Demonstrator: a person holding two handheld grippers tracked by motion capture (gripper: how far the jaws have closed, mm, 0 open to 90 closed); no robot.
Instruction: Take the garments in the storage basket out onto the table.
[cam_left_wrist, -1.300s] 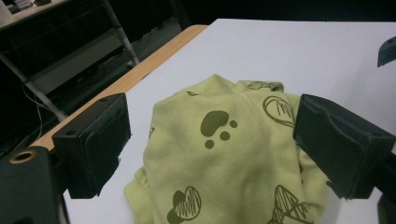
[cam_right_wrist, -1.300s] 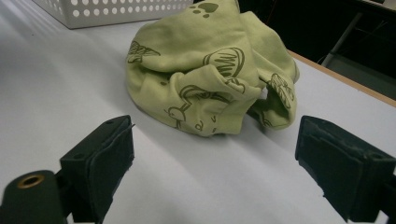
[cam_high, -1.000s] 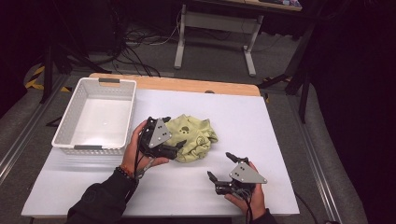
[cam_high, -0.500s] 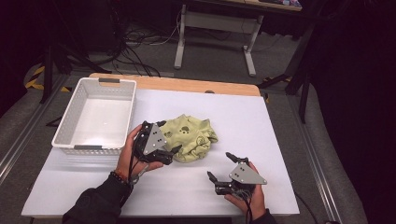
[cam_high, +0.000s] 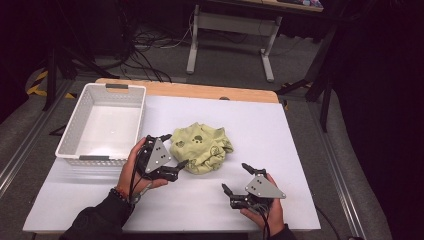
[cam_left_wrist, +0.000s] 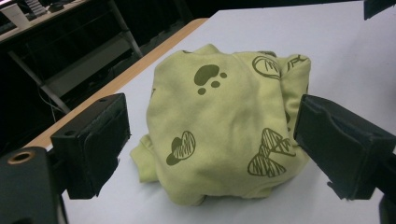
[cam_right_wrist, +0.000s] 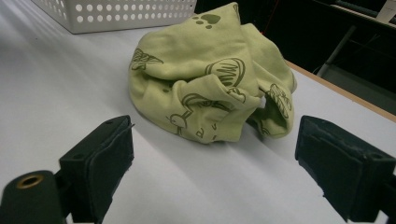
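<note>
Left claw (cam_high: 171, 150) is held wide, nothing gripped, jaws flanking the crumpled green cloth (cam_high: 202, 147), which lies just beside the white basket (cam_high: 75, 137). Right claw (cam_high: 234, 177) is held wide and empty, near the cloth. Cloth is judged light, soft and yielding; a raised fold is advised as the hold.

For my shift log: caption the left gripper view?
Open left tool faces a crumpled yellow-green printed garment on the white table.
</note>
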